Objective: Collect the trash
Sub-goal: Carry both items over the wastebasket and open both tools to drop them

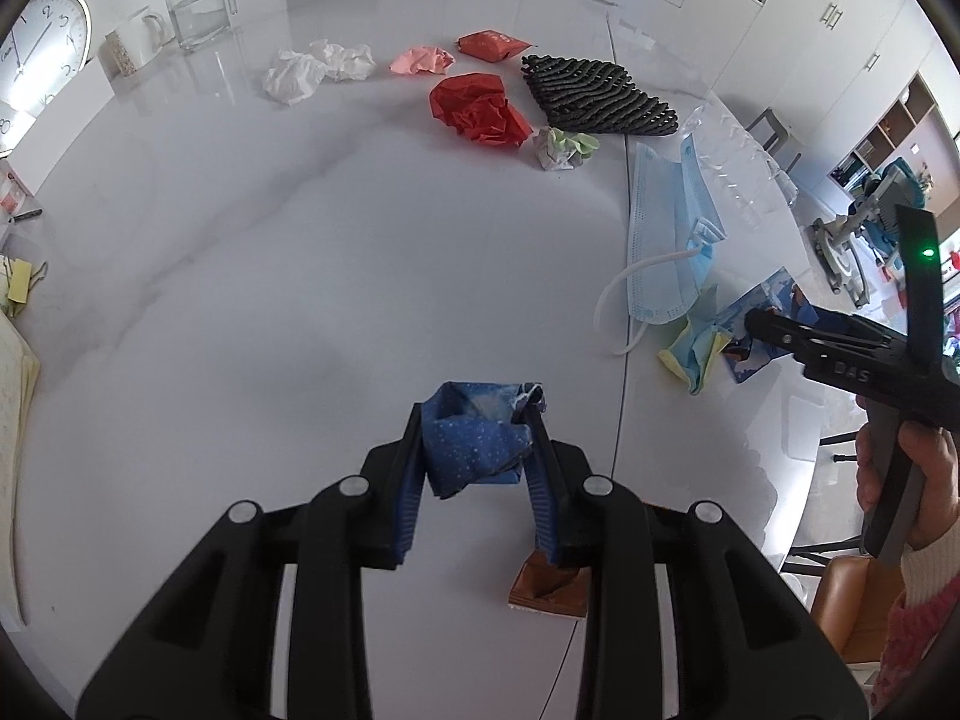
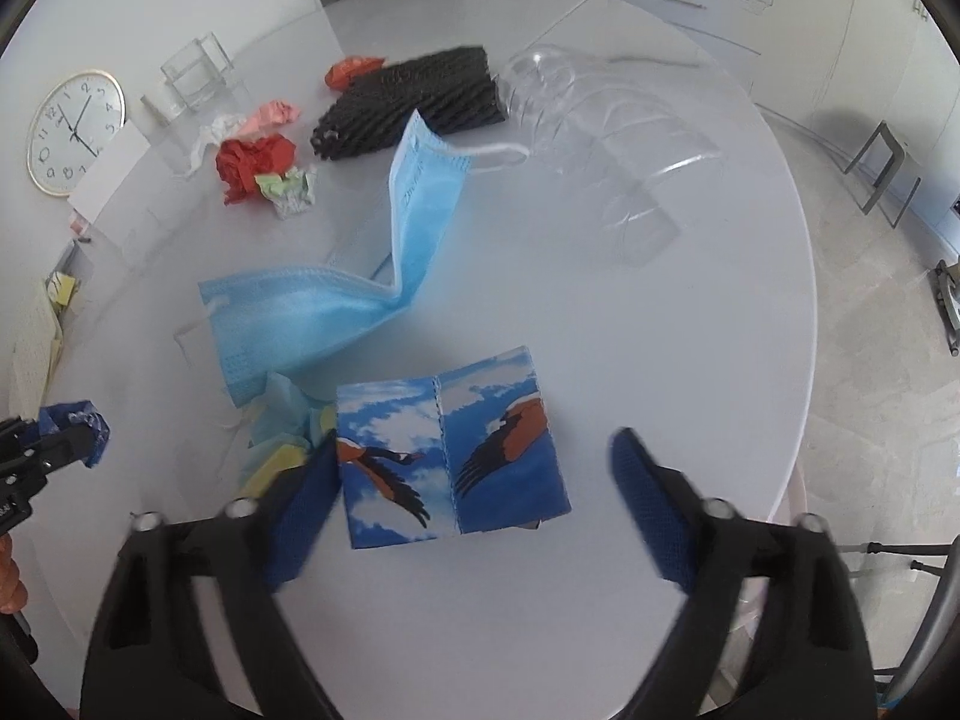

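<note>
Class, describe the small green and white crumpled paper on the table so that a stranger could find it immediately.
Start at the round white table and find the black woven mat near its far side. Beside the mat's near corner, next to the large red crumpled paper, lies the green and white paper ball. It is the smallest wad there, and the only one with pale green in it.

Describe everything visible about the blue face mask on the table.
The blue face mask is a pleated, disposable-looking one of thin light-blue fabric with white ear loops. It lies crumpled on the white table, folded so that one half rests flat while the other stands up at an angle. One loop curls outward near the black woven mat. Its lower edge overlaps the crumpled yellow-and-blue paper. Neither gripper touches it.
</note>
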A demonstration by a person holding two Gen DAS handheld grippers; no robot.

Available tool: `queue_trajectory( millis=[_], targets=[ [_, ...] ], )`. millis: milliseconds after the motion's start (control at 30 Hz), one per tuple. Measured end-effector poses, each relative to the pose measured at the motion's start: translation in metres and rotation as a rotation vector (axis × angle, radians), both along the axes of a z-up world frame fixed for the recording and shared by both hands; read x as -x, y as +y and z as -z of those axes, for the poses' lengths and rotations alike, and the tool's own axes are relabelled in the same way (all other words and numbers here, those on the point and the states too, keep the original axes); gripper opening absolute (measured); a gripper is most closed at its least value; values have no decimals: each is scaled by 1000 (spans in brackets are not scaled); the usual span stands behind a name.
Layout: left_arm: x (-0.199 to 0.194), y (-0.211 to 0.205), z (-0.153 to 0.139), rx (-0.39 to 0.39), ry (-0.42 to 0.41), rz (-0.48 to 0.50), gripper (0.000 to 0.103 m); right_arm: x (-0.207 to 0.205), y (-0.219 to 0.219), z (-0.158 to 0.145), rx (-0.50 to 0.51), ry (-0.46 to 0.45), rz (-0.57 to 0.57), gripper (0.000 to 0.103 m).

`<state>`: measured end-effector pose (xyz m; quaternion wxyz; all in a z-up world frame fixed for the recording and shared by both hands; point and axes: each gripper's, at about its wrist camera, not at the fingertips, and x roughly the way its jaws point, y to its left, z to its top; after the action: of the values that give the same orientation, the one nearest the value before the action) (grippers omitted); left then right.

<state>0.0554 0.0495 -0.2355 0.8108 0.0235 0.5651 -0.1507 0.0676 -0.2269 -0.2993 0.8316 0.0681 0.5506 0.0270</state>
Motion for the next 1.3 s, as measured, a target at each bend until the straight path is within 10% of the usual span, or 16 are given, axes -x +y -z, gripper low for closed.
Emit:
queue_trajectory(
  millis=[167,767,1300],
  targets=[
    [5,-5,-14,3,-20,13,31,9,-4,-13,3,-33,10,45],
    [60,-174,-100,102,-121,327,31,140,-124,-123,48,-168,244,45],
    [80,-372,-58,103,-38,528,31,198,-243,-127,61,-166,408,47]
  ],
)
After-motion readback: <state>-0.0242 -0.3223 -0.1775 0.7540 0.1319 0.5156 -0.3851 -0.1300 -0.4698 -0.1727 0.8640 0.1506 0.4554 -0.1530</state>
